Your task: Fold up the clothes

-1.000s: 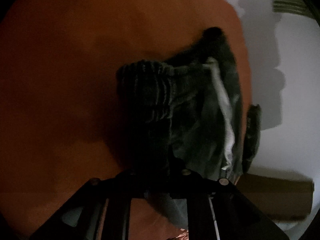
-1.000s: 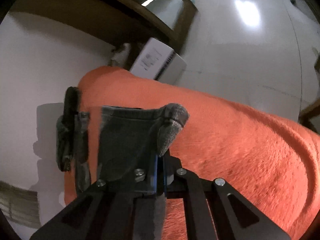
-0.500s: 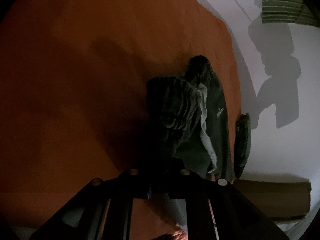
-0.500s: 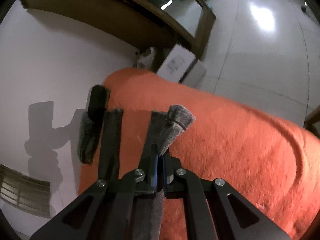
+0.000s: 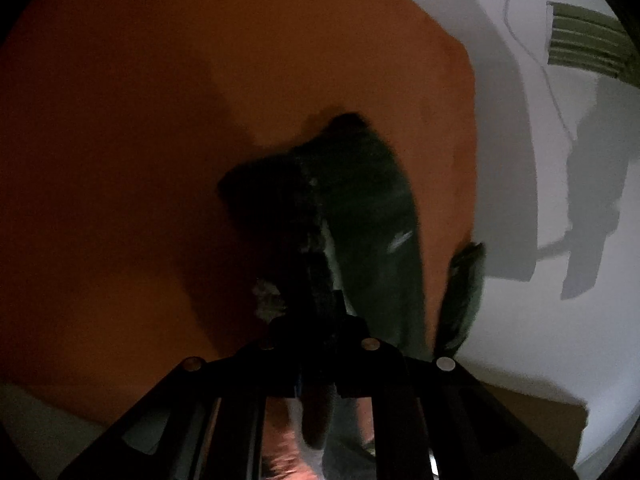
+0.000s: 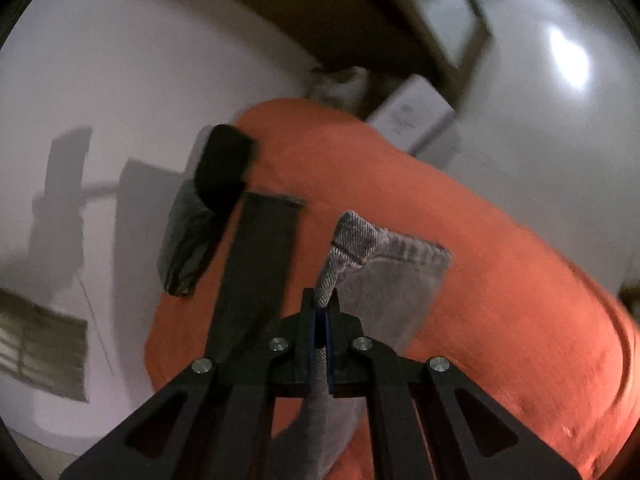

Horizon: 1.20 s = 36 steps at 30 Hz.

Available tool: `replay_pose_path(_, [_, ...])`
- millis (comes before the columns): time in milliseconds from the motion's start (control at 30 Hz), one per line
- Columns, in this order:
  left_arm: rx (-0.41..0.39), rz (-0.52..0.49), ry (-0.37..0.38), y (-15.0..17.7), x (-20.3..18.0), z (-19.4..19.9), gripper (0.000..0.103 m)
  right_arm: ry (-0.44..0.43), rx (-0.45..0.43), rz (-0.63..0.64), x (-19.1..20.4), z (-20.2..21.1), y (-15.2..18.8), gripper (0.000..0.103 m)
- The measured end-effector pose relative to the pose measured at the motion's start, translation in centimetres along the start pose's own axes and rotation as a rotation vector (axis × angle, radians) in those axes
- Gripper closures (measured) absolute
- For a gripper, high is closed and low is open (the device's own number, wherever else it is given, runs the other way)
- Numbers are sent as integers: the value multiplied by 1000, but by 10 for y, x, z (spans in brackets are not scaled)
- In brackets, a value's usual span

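A dark grey denim garment [image 5: 372, 200] hangs over the orange blanket [image 5: 160, 160], held up at two places. My left gripper [image 5: 316, 312] is shut on a bunched ribbed edge of it; this view is very dark. My right gripper [image 6: 322, 308] is shut on a lighter grey fold of the garment [image 6: 400, 280], whose tip sticks up past the fingertips. In the right wrist view the left gripper [image 6: 224, 164] shows as a black shape at the blanket's [image 6: 480, 260] far left edge, with cloth drooping under it and a dark leg strip [image 6: 256, 264] hanging beside it.
A pale wall and shiny floor surround the blanket. A white box [image 6: 412, 116] and wooden furniture [image 6: 380, 20] stand beyond its far edge. A cardboard box [image 5: 532, 420] lies at lower right, and a slatted vent [image 5: 588, 40] and thin cable [image 5: 532, 52] are on the wall.
Both grippers have risen with the garment, so the blanket looks farther away. The cloth between them, stretched wide a second ago, now hangs in narrower strips.
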<state>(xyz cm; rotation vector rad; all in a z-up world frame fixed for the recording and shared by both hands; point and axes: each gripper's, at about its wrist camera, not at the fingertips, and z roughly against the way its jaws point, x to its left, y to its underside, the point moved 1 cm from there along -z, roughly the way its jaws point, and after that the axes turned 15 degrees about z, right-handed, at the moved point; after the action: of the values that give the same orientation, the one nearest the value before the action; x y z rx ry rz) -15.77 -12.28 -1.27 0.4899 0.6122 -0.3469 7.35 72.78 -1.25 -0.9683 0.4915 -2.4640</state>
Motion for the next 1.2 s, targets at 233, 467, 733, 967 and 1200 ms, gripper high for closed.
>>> replay_pose_path(233, [-31,52,-65,-49,-94,-66,91,71,15,75,86,-104,-105,100])
replay_pose_path(467, [-128,214,-173,-99,-124,-146,91,95,101,138,162,-265,-142,100])
replay_pose_path(733, [-210,294,-241,-121,-152,-184,91,129,155,162,190,-380,-158,100])
replay_pose_path(967, [-264,291,-370,-138,-177,-234,89,96,188,76,172,-426,-151,94])
replay_pose_path(1200, [-138,275,-321,-161,-180,-247,61,-75,70,128,195,-378,-173,26])
